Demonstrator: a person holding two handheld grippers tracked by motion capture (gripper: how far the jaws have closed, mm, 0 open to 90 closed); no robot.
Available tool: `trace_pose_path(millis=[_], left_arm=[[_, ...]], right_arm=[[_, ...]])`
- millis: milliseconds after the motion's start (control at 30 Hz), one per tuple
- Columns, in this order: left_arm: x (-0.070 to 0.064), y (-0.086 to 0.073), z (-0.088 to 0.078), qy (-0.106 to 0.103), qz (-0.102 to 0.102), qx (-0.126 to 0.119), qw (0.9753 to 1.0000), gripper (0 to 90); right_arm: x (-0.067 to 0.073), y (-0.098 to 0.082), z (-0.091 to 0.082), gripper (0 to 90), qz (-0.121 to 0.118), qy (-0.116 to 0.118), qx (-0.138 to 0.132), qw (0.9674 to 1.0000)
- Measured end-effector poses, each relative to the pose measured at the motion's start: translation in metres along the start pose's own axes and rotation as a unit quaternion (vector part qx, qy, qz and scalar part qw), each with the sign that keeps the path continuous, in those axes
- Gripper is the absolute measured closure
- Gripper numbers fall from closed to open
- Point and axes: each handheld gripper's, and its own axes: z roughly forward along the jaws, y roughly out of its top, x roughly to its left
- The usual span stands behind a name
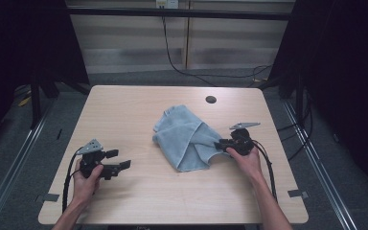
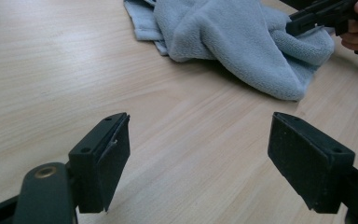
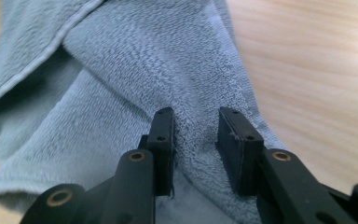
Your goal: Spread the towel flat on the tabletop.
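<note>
Now towel [image 3: 121,84] betw. R tongs [image 3: 196,140]

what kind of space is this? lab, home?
Probably a lab or recording booth, not a home: one bare wooden table holding only a towel, dark curtains on both sides, loose cables across a grey floor, and floor rails beside the table.

A lab or test room is shown, set up for filming. At the centre of the frame, a pale wooden worktop [image 1: 124,110] is ringed by black curtains [image 1: 345,72] at both sides. Black frame legs [image 1: 35,98] are seen at left. Cables [image 1: 172,57] are hung down the plain wall panels [image 1: 230,43] at top.
</note>
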Motion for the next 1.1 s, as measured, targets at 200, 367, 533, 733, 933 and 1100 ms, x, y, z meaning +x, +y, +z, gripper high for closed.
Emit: trace_pose_path(millis=[200, 367, 533, 733, 933, 1100], left_arm=[[-0.006, 0.001, 0.005, -0.005, 0.008, 0.005, 0.9999, 20.9], [-0.01, 0.003, 0.008, -0.013, 0.009, 0.006, 0.9999, 21.2], [-0.017, 0.005, 0.011, -0.016, 0.014, 0.004, 0.9998, 23.0], [-0.029, 0.009, 0.016, -0.021, 0.01, -0.003, 0.9997, 22.7], [-0.041, 0.016, 0.03, -0.043, 0.02, 0.006, 0.9988, 28.4], [-0.055, 0.021, 0.056, -0.068, 0.035, 0.029, 0.9967, 36.1]], right_arm=[[0.023, -0.011, -0.004, 67.7, -0.007, 0.03, 0.002, 0.9995], [0.046, -0.015, -0.003, 72.8, -0.025, 0.06, 0.016, 0.9978], [0.068, -0.017, 0.005, 80.9, -0.042, 0.088, 0.018, 0.995], [0.096, -0.015, 0.015, 83.3, -0.062, 0.129, 0.027, 0.9894], [0.112, -0.011, 0.018, 69.3, -0.079, 0.148, 0.015, 0.9857], [0.109, -0.012, 0.014, 57.4, -0.076, 0.139, 0.01, 0.9873]])
